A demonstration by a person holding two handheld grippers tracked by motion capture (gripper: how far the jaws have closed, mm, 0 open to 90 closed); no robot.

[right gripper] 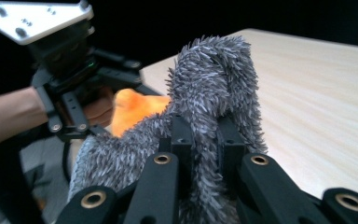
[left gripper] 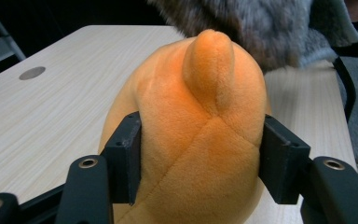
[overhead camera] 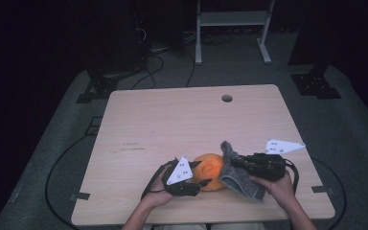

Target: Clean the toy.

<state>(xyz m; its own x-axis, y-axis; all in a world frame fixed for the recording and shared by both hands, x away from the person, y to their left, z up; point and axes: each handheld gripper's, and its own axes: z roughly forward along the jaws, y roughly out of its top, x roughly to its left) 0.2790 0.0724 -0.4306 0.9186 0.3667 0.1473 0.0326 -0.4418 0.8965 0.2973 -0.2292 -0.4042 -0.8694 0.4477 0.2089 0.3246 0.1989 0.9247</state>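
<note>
An orange plush toy [overhead camera: 210,168] [left gripper: 200,121] lies near the front edge of the wooden table [overhead camera: 182,120]. My left gripper [overhead camera: 200,173] [left gripper: 200,158] holds it from the left, one black pad pressed into each side. A grey furry cloth [overhead camera: 237,184] [right gripper: 214,74] drapes against the toy's right side. My right gripper [overhead camera: 235,163] [right gripper: 205,135] is shut on a bunched fold of that cloth. In the right gripper view, the orange plush toy [right gripper: 135,109] peeks out behind the fur, with the left gripper [right gripper: 70,93] and its hand beyond.
A round cable hole [overhead camera: 226,98] [left gripper: 31,73] sits near the table's far edge. Bare tabletop stretches behind the toy. Behind the table, a white stand [overhead camera: 230,28] and cables [overhead camera: 153,62] rest on the grey floor.
</note>
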